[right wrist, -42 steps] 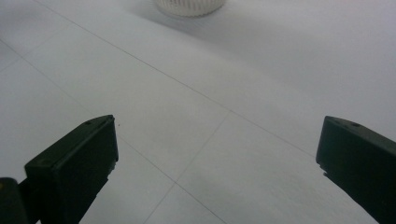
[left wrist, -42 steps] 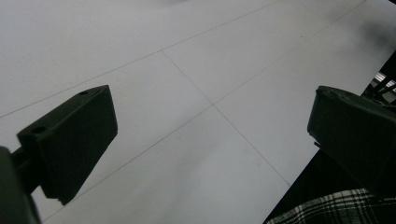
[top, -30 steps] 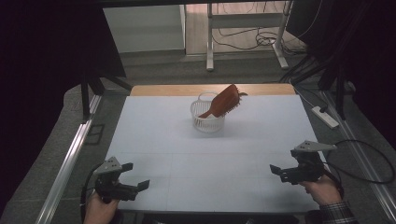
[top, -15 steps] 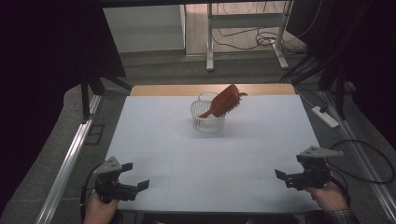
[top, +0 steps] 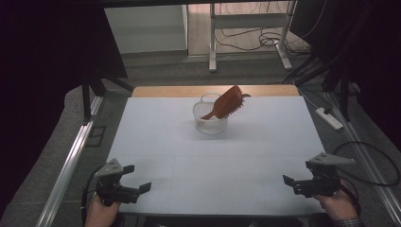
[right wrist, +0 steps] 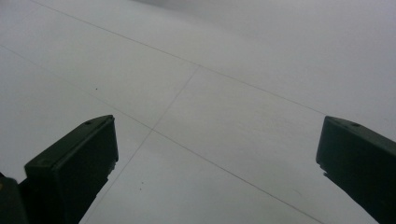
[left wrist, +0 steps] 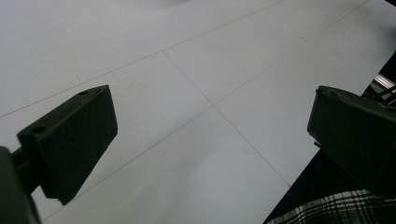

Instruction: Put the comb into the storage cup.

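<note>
Bare table (top: pixel 213 165) ahead; only the basket (top: pixel 210 122) with brush (top: pixel 228 103) stands mid-table.

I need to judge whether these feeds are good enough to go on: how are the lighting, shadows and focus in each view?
High view: the table is evenly lit, the surroundings dark; the brush in the white basket is sharp and casts a faint shadow to its right. Left gripper view: the left hand-held gripper shows soft-edged, near-black jaws. Right gripper view: the right hand-held gripper looks much the same, and the far tabletop blurs.

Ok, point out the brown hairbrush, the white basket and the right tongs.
brown hairbrush (top: pixel 228 103), high view, on its bristle head.
white basket (top: pixel 208 125), high view, on its front wall.
right tongs (top: pixel 292 182), high view, between the fingertips.
</note>
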Demonstrator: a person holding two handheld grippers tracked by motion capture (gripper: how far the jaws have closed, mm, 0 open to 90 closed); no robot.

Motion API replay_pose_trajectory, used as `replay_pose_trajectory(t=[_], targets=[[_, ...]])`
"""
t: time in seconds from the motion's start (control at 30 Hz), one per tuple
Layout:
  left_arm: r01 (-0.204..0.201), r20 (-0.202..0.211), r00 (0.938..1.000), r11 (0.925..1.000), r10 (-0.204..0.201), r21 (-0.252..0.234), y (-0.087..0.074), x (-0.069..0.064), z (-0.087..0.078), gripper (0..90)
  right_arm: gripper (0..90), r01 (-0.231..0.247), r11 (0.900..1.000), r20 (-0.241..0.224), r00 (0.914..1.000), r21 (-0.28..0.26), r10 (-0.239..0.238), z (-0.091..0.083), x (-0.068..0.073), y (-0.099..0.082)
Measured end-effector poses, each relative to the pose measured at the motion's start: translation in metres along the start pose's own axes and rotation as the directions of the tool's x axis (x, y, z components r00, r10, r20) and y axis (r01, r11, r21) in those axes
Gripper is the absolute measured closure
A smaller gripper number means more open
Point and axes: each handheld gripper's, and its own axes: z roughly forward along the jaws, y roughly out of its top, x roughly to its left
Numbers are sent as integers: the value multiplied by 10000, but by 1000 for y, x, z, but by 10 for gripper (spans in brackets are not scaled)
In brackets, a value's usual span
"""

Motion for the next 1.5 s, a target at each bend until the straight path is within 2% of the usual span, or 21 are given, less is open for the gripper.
replay_pose_trajectory(t=[0.6, 0.87, 1.5], targets=[[14, -6, 10000, 10000, -14, 1, 0, 0, 0, 15, 0, -284, 9996, 366, 9989, -58, 286, -10, -5, -10], [34, -20, 10000, 10000, -34, 2, 0, 0, 0, 15, 0, -263, 9996, 512, 9983, -36, 265, -13, -5, -12], [149, -57, 9999, 9999, -149, -63, 0, 1, 0, 6, 0, -5, 9988, 884, 9961, 492, -38, -14, -3, -15]])
